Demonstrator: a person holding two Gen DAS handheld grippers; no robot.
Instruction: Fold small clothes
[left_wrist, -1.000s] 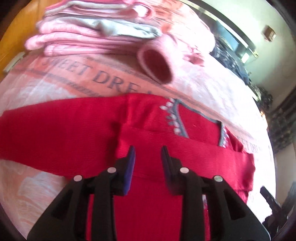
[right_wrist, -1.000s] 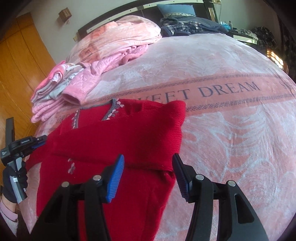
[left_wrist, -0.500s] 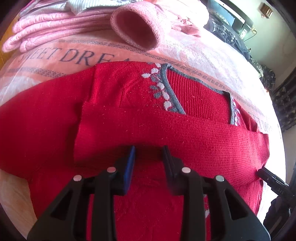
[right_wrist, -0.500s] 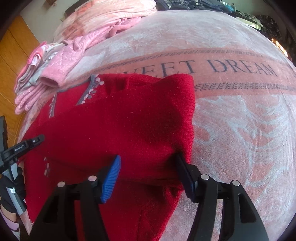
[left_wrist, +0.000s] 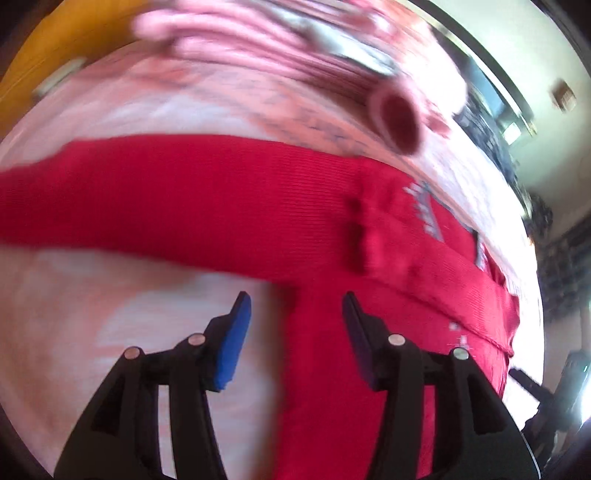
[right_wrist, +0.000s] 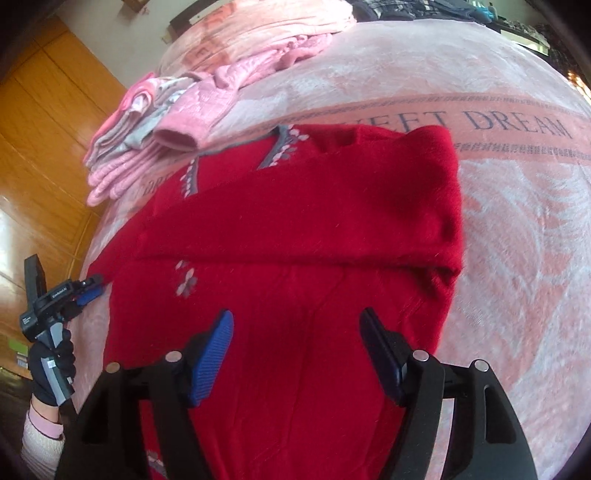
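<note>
Both your left gripper (left_wrist: 295, 325) and right gripper (right_wrist: 297, 343) have drawn back with jaws parted and empty, leaving the red knitted sweater (right_wrist: 295, 240) flat on the pink printed blanket (right_wrist: 517, 221), one sleeve folded across; fold the outstretched sleeve (left_wrist: 166, 195) squarely next.

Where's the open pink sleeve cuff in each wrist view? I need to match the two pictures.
Left wrist: the pink sleeve cuff sits upper right, blurred, its opening facing the camera, just beyond the red sweater.
Right wrist: the cuff lies upper left, beside the folded pink stack.
Shared landmark: the sweater's grey-trimmed neckline.
</note>
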